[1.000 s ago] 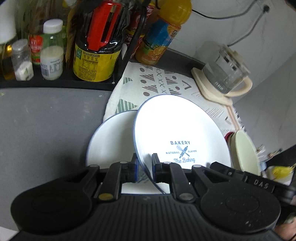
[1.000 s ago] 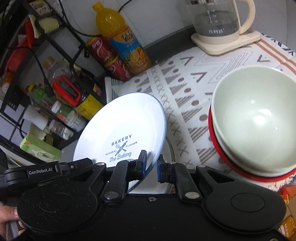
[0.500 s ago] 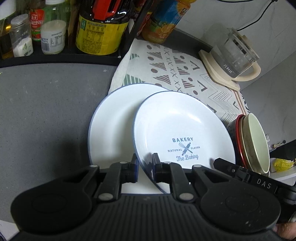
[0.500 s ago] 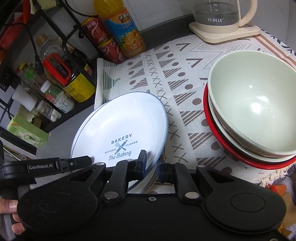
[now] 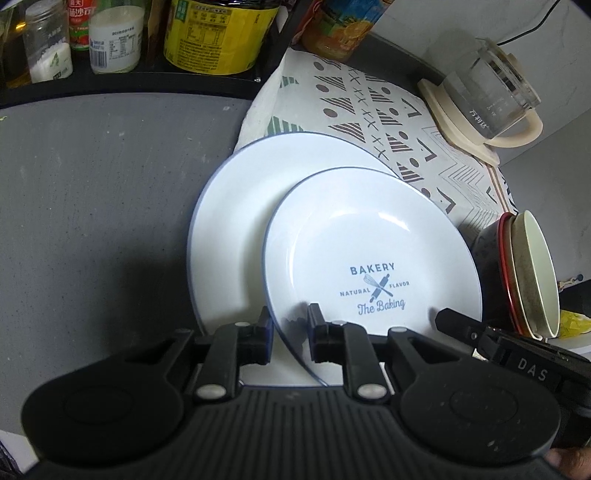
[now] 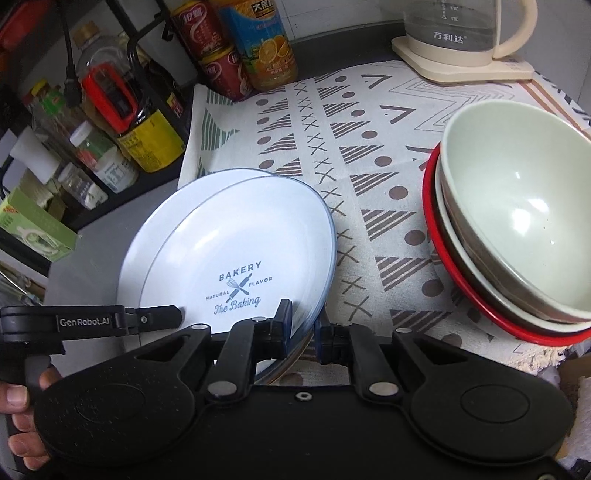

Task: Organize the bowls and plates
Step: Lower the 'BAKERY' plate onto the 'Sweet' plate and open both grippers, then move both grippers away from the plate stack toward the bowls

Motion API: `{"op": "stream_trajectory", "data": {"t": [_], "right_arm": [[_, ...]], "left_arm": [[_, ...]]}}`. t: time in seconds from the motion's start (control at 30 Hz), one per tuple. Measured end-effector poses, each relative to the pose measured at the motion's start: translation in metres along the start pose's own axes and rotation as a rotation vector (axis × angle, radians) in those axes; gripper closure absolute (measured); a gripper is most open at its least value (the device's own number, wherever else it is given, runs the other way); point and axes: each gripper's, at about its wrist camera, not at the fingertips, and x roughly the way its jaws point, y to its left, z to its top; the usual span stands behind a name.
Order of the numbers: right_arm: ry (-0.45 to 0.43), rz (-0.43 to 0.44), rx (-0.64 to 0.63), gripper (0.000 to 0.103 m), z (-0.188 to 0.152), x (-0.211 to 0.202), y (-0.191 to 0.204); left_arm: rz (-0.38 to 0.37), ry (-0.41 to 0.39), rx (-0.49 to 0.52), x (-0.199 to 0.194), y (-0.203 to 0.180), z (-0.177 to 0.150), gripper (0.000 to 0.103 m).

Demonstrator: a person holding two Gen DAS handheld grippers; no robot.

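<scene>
A white blue-rimmed plate printed "BAKERY" [image 5: 373, 254] [image 6: 240, 251] is held by both grippers just over a larger plain white plate [image 5: 236, 218] [image 6: 147, 229]. My left gripper [image 5: 290, 325] is shut on its left rim. My right gripper [image 6: 304, 321] is shut on its right rim. The left gripper's arm [image 6: 88, 321] shows in the right wrist view. A stack of bowls, pale green [image 6: 517, 206] over a red-rimmed one [image 6: 428, 199], stands to the right and shows in the left wrist view [image 5: 528, 273].
A patterned cloth [image 6: 332, 147] covers the counter. A glass kettle on a cream base [image 6: 465, 40] [image 5: 484, 99] stands at the back. Bottles, cans and jars [image 6: 229, 66] [image 5: 218, 33] crowd a black rack at the back left. Grey counter [image 5: 92, 184] lies left.
Both grippers have lowered the BAKERY plate from a tilted, raised hold to nearly flat over the larger plate. The jaws stayed shut on it.
</scene>
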Motion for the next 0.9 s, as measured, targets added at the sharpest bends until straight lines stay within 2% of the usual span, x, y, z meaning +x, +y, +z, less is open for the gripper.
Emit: {"op": "stream_trajectory", "data": {"t": [0.1, 0.27, 0.47, 0.57, 0.67, 0.73, 0.83, 0.9], "right_arm": [[0.011, 0.0, 0.007, 0.09, 0.002, 0.003, -0.001], [0.035, 0.0, 0.015, 0.084, 0.001, 0.009, 0.0], [0.031, 0.009, 0.032, 0.082, 0.004, 0.007, -0.003], [0.015, 0.033, 0.035, 0.073, 0.005, 0.001, -0.003], [-0.029, 0.048, 0.019, 0.055, 0.009, -0.011, 0.0], [-0.066, 0.062, 0.01, 0.05, 0.011, -0.02, 0.001], [-0.107, 0.079, 0.009, 0.049, 0.015, -0.033, 0.001], [-0.139, 0.086, 0.017, 0.047, 0.018, -0.041, -0.001]], "left_arm": [[0.002, 0.005, -0.002, 0.001, 0.002, 0.002, 0.086], [0.061, -0.008, 0.029, -0.001, 0.0, 0.003, 0.087], [0.059, -0.011, 0.014, -0.009, 0.008, 0.008, 0.086], [0.064, -0.012, 0.028, -0.014, 0.006, 0.009, 0.08], [0.063, -0.043, 0.04, -0.025, 0.002, 0.01, 0.061], [0.077, -0.085, 0.066, -0.035, -0.005, 0.011, 0.039], [0.073, -0.133, 0.082, -0.047, -0.012, 0.016, 0.027], [0.062, -0.153, 0.075, -0.054, -0.014, 0.02, 0.025]]}}
